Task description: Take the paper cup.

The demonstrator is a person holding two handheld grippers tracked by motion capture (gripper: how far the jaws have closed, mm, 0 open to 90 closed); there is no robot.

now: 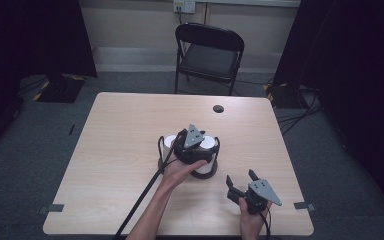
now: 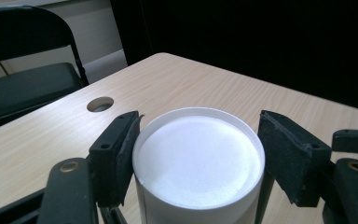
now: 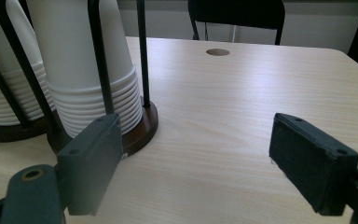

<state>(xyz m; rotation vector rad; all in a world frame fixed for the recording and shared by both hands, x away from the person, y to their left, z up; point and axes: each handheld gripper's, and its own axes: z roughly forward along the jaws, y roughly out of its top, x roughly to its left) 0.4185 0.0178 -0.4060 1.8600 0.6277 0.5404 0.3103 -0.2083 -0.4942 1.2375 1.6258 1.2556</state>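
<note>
A black wire rack on a brown base point(image 1: 203, 173) holds two stacks of upturned white paper cups point(image 1: 169, 142) near the table's middle. My left gripper point(image 1: 200, 145) hovers over the right-hand stack. In the left gripper view its jaws straddle the top cup point(image 2: 198, 163): the left pad point(image 2: 116, 158) touches the cup's rim and the right pad point(image 2: 289, 158) sits just beside it. The left gripper point(image 2: 198, 135) is open. My right gripper point(image 1: 240, 176) rests open near the front right of the table. In its own view the right gripper point(image 3: 196, 128) holds nothing, and the cup stack point(image 3: 74, 60) stands to its left.
A black folding chair point(image 1: 210, 50) stands beyond the far edge of the table. A round cable hole point(image 1: 218, 108) lies near that edge. Dark curtains hang on both sides. Bare wood spreads to the left and right of the rack.
</note>
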